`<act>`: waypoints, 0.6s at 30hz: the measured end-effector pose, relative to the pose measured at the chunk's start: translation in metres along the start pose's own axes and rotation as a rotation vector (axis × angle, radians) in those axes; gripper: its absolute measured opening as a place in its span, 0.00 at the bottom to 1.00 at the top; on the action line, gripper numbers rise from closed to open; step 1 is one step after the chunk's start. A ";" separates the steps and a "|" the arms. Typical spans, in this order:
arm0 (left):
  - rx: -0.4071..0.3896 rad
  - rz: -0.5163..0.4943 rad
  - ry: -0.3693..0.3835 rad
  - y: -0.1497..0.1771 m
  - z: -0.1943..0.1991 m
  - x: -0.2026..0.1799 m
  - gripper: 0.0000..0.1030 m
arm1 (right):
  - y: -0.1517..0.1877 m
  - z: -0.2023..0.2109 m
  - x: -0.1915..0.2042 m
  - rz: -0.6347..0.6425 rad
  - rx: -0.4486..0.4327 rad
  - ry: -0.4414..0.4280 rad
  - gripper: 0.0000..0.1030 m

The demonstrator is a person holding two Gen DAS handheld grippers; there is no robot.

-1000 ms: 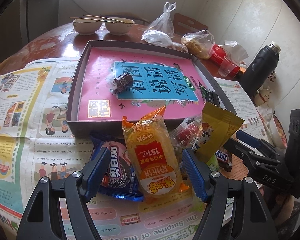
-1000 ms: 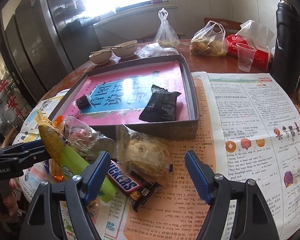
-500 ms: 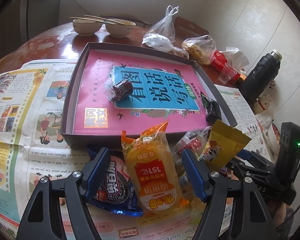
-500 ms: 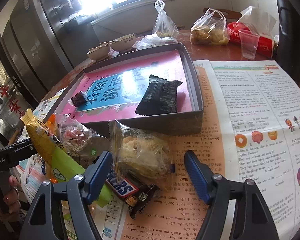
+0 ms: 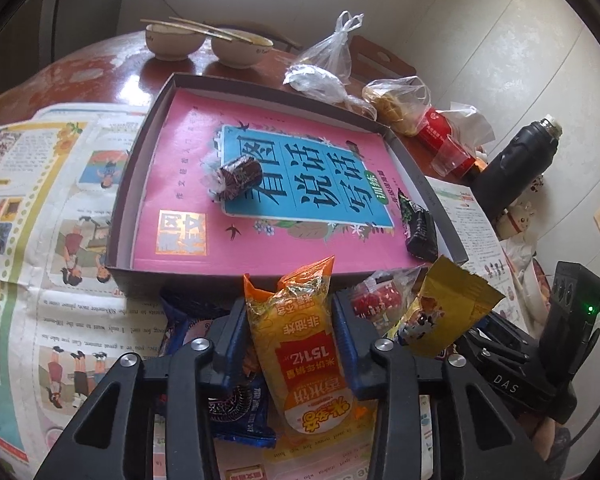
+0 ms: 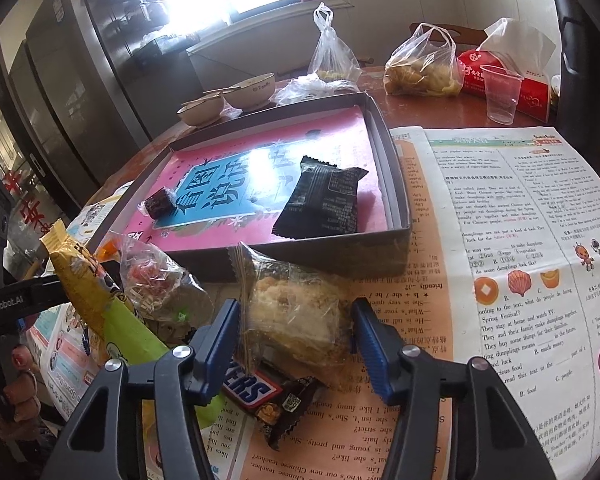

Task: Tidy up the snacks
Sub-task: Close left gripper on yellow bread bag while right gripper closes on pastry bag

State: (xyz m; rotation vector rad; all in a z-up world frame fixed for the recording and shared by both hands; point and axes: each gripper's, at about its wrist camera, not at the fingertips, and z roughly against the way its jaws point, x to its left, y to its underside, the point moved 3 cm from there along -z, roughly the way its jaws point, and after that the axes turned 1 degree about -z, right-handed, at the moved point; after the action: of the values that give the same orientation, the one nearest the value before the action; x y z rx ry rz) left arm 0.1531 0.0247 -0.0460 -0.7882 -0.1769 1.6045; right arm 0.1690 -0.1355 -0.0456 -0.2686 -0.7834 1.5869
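Observation:
My left gripper point(image 5: 290, 336) is shut on an orange rice-cracker packet point(image 5: 304, 352), its blue pads pressed on both sides. Under it lies a blue Oreo packet point(image 5: 236, 408). My right gripper point(image 6: 294, 332) straddles a clear-wrapped crumbly pastry point(image 6: 296, 312); its pads touch or nearly touch the wrapper. A Snickers bar point(image 6: 260, 390) lies beneath. The dark box point(image 5: 140, 148) holds a pink book, a small dark candy point(image 5: 238, 178) and a black packet point(image 6: 324, 200).
A yellow-green packet point(image 6: 100, 304) and a clear bag of red sweets point(image 6: 156, 280) lie left of the pastry. Two bowls point(image 5: 208, 42), plastic bags point(image 6: 420, 64), a red tissue pack, a clear cup point(image 6: 500, 92) and a black flask point(image 5: 512, 164) stand behind the box. Newspaper covers the table.
My left gripper has closed from open onto the orange packet. My right gripper has moved forward and narrowed around the pastry.

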 end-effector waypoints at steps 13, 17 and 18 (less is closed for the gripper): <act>-0.069 0.032 0.028 -0.006 0.019 0.004 0.32 | -0.002 0.012 -0.002 -0.012 -0.034 0.010 0.53; -0.111 0.032 0.017 -0.010 0.033 0.006 0.32 | -0.003 0.019 0.001 -0.008 -0.046 0.009 0.53; -0.126 0.031 0.008 -0.011 0.037 0.007 0.32 | -0.003 0.020 0.001 -0.006 -0.050 0.009 0.53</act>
State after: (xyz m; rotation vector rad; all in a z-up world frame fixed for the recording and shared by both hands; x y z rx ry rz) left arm 0.1412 0.0454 -0.0149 -0.8981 -0.2631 1.6306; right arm 0.1595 -0.1409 -0.0286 -0.3087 -0.8171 1.5605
